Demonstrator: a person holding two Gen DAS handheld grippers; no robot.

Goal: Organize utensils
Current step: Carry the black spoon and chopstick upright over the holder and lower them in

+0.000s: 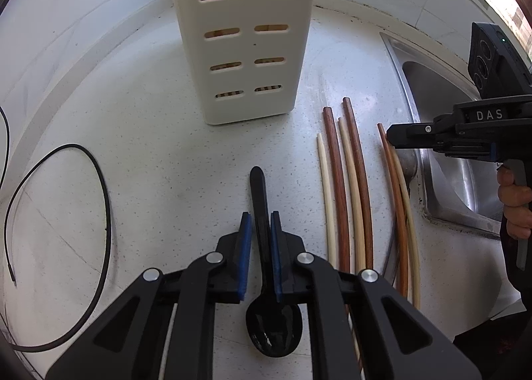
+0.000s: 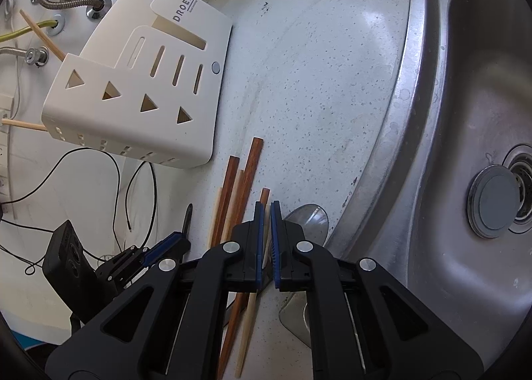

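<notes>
Home kitchen: steel sink [image 2: 472,134], speckled countertop [image 1: 159,154], utensil holder [image 1: 246,34]

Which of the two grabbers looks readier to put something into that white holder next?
Left, probably. The left gripper already has its pads on either side of the black spoon, facing the holder. The right gripper hangs nearly shut over the chopsticks, gripping nothing visible.

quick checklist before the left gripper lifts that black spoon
1. Left gripper straddles the black spoon handle: ok.
2. Pads fully clamped on the handle: cannot tell.
3. Right gripper clear of the spoon, over the chopsticks: ok.
4. White holder upright and unobstructed ahead: ok.
5. Black cable away from the lift path: ok.
</notes>
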